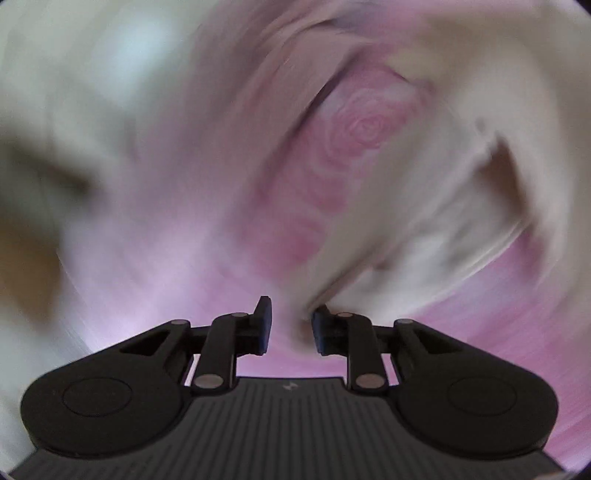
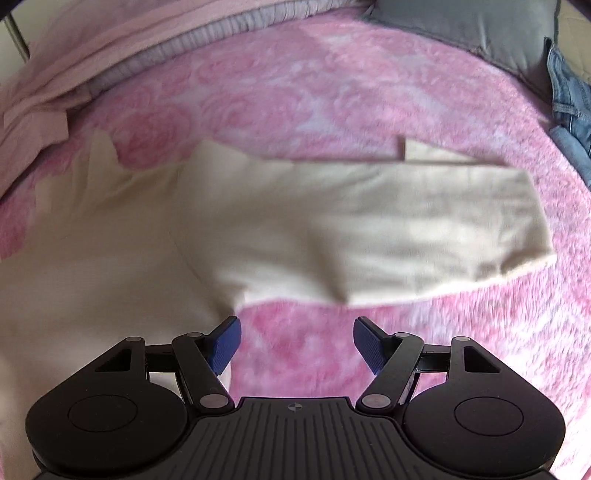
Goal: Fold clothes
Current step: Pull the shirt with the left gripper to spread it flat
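One cream garment (image 2: pixel 258 229) in play, spread flat on a pink rose-pattern blanket (image 2: pixel 332 92); its long sleeve (image 2: pixel 424 236) runs out to the right in the right wrist view, cuff end just short of the blanket's far right side. Body of the garment fills the left and lower-left of that view and is cut off by the frame edge, so its full shape can't be made out.

Two grippers. Right gripper (image 2: pixel 297 345): jaws spread wide, nothing between them, blue pads (image 2: pixel 225 343) showing, hovering over bare pink blanket just below the sleeve's underarm edge; left pad overlaps the garment's edge in the pic, contact can't be told.

Left gripper (image 1: pixel 291 328): jaws narrowly apart w/ a small gap; a fold of cream cloth (image 1: pixel 424 221) runs right down to the gap, but heavy motion blur means can't tell if it's pinched or only near. Left wrist view is smeared throughout: only pink rose blanket (image 1: pixel 362 129), cream fabric and a vague brownish patch at far left are readable.

Other items, right wrist view only:
- 1 pale pink cloth (image 2: pixel 74 55), bunched, top left, partly cut off.
- 1 ribbed greyish-lilac item (image 2: pixel 221 33) beside it along the blanket's far edge; what it is, unclear.
- 1 dark grey fabric piece (image 2: pixel 461 26), top right, cut off.
- 1 pair of blue jeans (image 2: pixel 569 99), far right, mostly out of frame.
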The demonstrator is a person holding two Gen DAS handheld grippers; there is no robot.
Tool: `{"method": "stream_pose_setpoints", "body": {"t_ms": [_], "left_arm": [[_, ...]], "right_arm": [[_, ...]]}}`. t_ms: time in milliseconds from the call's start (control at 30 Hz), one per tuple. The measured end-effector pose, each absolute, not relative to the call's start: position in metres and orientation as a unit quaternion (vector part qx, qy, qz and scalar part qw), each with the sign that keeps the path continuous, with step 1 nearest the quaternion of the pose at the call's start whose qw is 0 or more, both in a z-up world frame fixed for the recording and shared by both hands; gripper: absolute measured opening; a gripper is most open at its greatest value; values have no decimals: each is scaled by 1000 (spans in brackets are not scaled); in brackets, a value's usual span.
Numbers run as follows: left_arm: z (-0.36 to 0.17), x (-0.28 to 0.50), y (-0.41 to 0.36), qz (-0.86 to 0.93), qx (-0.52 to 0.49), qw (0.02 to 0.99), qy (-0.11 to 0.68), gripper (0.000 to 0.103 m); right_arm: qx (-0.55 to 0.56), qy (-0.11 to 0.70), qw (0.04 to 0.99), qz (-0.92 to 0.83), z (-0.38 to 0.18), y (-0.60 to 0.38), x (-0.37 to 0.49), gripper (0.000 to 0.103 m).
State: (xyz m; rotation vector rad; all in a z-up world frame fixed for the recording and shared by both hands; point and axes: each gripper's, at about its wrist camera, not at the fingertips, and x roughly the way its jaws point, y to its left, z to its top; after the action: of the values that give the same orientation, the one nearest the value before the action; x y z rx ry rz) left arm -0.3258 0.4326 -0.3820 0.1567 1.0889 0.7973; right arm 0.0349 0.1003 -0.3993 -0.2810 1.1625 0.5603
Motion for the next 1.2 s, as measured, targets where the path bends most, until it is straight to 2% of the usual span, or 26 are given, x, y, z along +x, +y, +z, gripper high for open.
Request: {"method": "stream_pose_setpoints", "body": {"t_ms": [67,100,200,267,400,433,467,500,533,733,800,833,933,967,1133,1200], "left_arm": [[-388,-346,437,413,-115,781,454,34],[-392,-355,439,431,-201,772,423,35],[-409,-373,439,496,-334,723,346,40],[-421,-378,440,531,-385,694,297,44],[-435,-375,460,569,-403,681,226,46],[-435,-373,468,561,-414,685,212,42],[-433,-371,475,543,-418,697,211,7],[-431,-370,483,524,-423,709,210,2],[-428,-369,490,509,-420,720,213,2],[-393,-385,515,544,-169,732,374,3],[-381,-390,523,544,-81,721,421,17],[-375,-393,527,543,-37,713,442,20],[-360,-403,537,530,80,680,501,21],[-365,-416,532,523,20,680,514,21],[-378,-457,453,416,-318,730,440,20],[-386,-462,411,356,-409,732,413,21]], "right_arm": [[-134,551,784,254,-405,92,30,71],[-134,557,781,249,-408,88,29,71],[-128,570,776,239,-414,81,25,71],[-136,566,777,239,-415,82,21,71],[-162,557,776,245,-416,91,14,71],[-165,556,776,247,-417,92,13,71],[-165,555,777,248,-417,92,13,71],[-165,554,777,248,-417,92,12,71],[-165,553,778,248,-417,92,11,71],[-148,561,776,247,-411,91,11,71],[-136,563,776,252,-408,89,10,71],[-129,564,775,255,-407,89,9,71],[-112,568,772,263,-407,83,0,71],[-105,571,769,268,-406,80,-3,71],[-10,619,714,328,-405,41,-32,71],[28,654,672,347,-410,21,-49,71]]}}
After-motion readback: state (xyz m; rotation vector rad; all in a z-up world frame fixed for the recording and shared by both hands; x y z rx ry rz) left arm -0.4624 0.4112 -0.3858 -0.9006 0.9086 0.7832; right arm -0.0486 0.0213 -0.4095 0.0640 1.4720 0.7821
